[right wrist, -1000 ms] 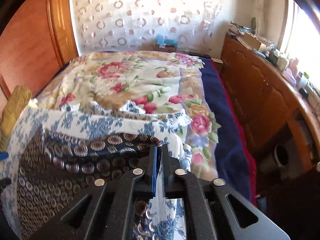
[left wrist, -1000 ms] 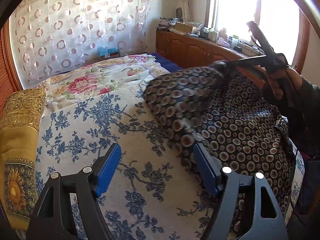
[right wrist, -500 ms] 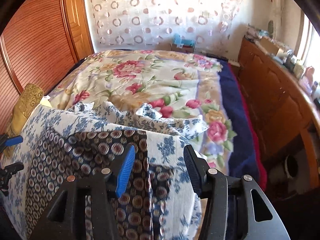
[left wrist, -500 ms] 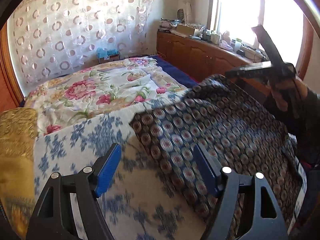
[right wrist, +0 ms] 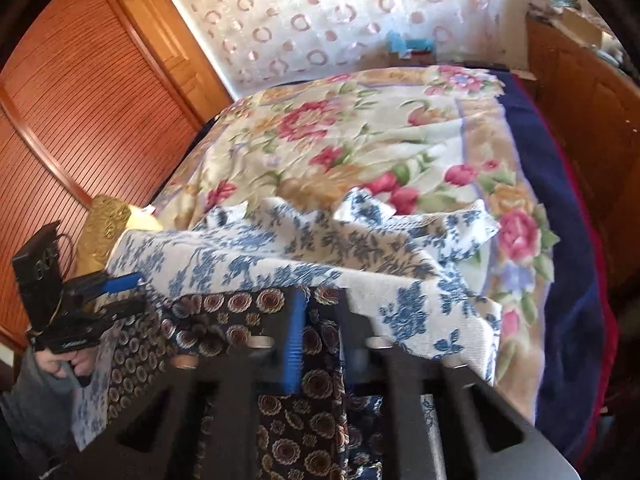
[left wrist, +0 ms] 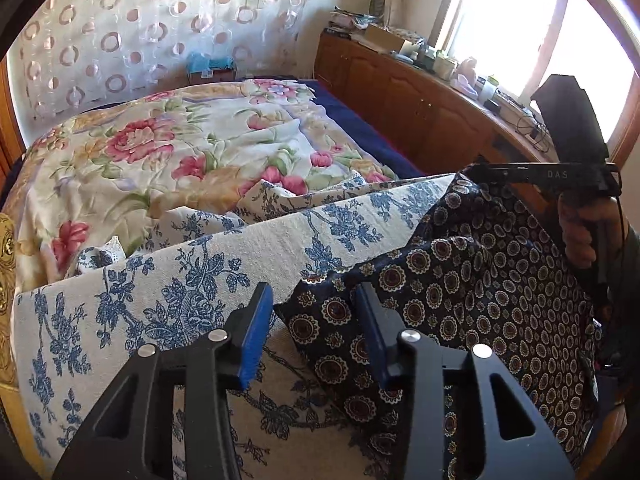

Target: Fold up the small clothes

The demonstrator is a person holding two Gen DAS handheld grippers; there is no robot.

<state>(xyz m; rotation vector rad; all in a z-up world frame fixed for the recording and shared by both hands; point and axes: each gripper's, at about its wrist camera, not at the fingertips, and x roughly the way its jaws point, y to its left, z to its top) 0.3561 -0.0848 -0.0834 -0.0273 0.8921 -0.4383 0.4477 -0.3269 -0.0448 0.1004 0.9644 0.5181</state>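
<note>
Right gripper (right wrist: 316, 332) pinched tight on the far corner of the dark medallion-print garment (left wrist: 480, 300), which lies on the blue-and-white floral cloth (left wrist: 200, 280) at the near end of the bed (left wrist: 180, 152); we judge the aim is to keep that edge taut. Left gripper (left wrist: 310, 332) closing, jaws astride the near corner, pads (left wrist: 256, 332) not yet pressing. We take it both corners get lifted for one even fold.

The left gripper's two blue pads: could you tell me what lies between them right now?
In the left wrist view, the corner of the dark medallion-print garment lies between the closing left gripper's pads, over the blue-flowered cloth; the pads are not yet pressing it.
</note>
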